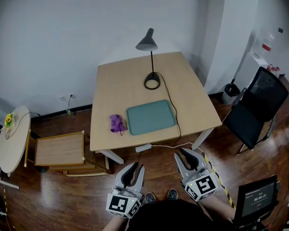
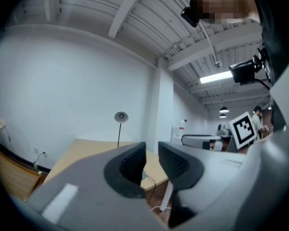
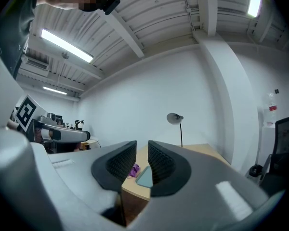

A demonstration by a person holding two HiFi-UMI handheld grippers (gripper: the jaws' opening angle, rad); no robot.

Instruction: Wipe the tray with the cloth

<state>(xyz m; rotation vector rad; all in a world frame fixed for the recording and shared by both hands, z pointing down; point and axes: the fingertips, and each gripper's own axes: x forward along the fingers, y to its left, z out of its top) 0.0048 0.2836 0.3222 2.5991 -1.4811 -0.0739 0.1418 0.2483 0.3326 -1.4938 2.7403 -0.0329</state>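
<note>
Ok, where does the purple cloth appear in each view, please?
Head view: purple cloth on the table, left of the tray.
Left gripper view: not visible.
Right gripper view: purple cloth low centre, in the gap between the fingers.
Shared landmark: the desk lamp.

Furnished office corner.
Black lamp [image 1: 147,43] stands on the wooden table [image 1: 120,88]; a black chair [image 1: 255,107] sits beside it.

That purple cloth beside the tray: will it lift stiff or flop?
Probably floppy: the cloth lies crumpled in a small heap, so it should drape from a pinch. Likely light; a push may bunch or slide it on the smooth table.
</note>
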